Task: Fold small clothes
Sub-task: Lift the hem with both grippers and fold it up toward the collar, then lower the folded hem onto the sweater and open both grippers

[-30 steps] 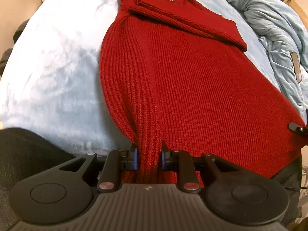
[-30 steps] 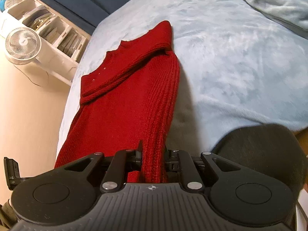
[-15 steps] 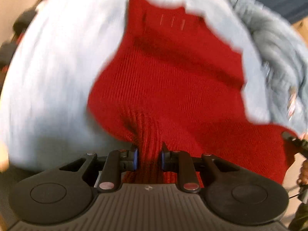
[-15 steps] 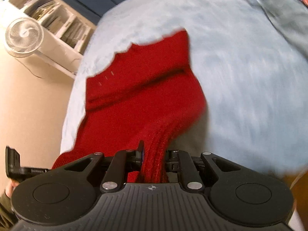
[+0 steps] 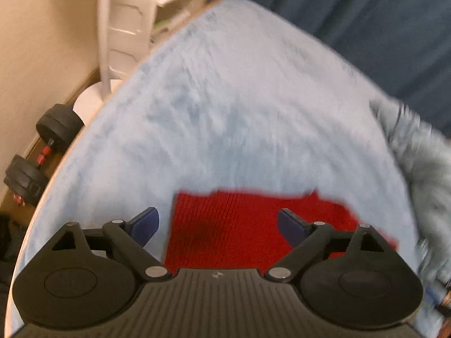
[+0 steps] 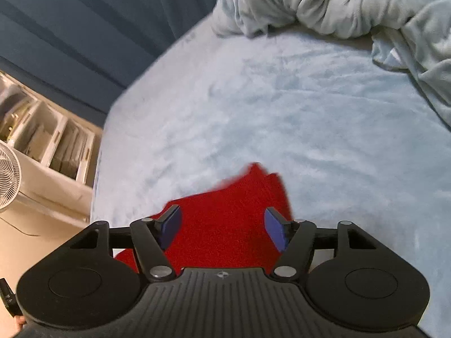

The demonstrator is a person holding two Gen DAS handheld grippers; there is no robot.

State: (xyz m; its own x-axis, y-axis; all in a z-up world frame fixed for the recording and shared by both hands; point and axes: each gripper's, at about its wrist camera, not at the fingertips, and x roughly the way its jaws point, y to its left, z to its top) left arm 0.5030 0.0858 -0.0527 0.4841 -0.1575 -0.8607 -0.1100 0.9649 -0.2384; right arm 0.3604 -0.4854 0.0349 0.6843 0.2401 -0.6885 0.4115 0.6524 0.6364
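A red knit sweater (image 5: 239,228) lies folded on the pale blue bed cover (image 5: 239,98). In the left wrist view it sits just below and between the jaws of my left gripper (image 5: 218,225), which is open and empty above it. In the right wrist view the sweater (image 6: 225,219) shows between the jaws of my right gripper (image 6: 222,226), which is also open and empty. Only the sweater's far edge is visible; the rest is hidden under the grippers.
A crumpled grey-blue blanket (image 6: 352,8) lies at the far right of the bed. Dark blue curtains (image 5: 352,8) hang behind. Left of the bed are dumbbells (image 5: 42,152), a white fan (image 6: 7,174) and a white shelf unit (image 6: 50,143).
Both grippers carried the sweater's lower hem forward over the upper part, then opened and let go. The sweater now lies folded, shorter than before.
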